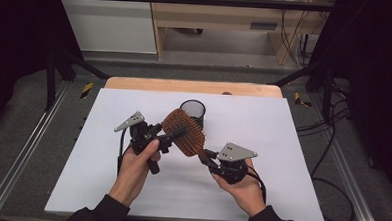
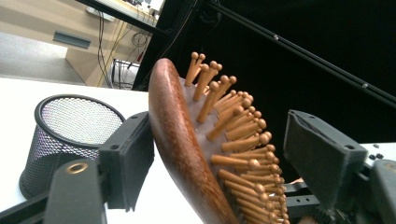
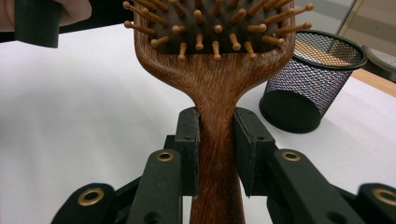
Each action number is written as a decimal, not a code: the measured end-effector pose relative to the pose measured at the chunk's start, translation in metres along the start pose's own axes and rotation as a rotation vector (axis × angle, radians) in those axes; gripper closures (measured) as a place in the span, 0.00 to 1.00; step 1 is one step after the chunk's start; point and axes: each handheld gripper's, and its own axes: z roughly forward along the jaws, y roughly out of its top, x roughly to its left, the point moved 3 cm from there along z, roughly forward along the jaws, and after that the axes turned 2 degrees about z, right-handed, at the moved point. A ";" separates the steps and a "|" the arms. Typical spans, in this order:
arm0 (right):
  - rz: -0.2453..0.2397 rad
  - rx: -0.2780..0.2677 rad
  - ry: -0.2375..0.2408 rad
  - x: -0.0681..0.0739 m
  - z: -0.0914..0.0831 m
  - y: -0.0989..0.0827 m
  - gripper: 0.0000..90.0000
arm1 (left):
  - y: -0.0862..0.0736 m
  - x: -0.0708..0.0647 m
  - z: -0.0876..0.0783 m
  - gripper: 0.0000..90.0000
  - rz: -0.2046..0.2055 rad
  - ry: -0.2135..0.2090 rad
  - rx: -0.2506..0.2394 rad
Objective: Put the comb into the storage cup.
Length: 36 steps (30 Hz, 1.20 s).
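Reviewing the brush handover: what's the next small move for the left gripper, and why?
Probably close the left gripper onto the wooden hairbrush head: one pad sits at its back, the other stands off the bristles. The right gripper clamps the handle, with the mesh pen cup behind.

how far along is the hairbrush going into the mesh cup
Done: the hairbrush is off the table, right gripper clamped on its handle. In hand: the left gripper straddles the brush head, one pad at the wooden back, the other clear of the bristles. Left: the mesh cup looks empty.
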 end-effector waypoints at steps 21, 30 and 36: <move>0.013 -0.027 0.005 0.001 0.000 0.000 0.80 | 0.008 -0.005 0.004 0.43 -0.044 0.024 0.009; 0.016 -0.009 0.003 0.001 0.003 -0.003 0.80 | 0.011 -0.012 0.006 0.52 -0.026 0.038 0.054; 0.023 -0.008 0.007 0.001 0.004 -0.004 0.80 | 0.011 -0.015 0.008 0.56 -0.037 0.036 0.041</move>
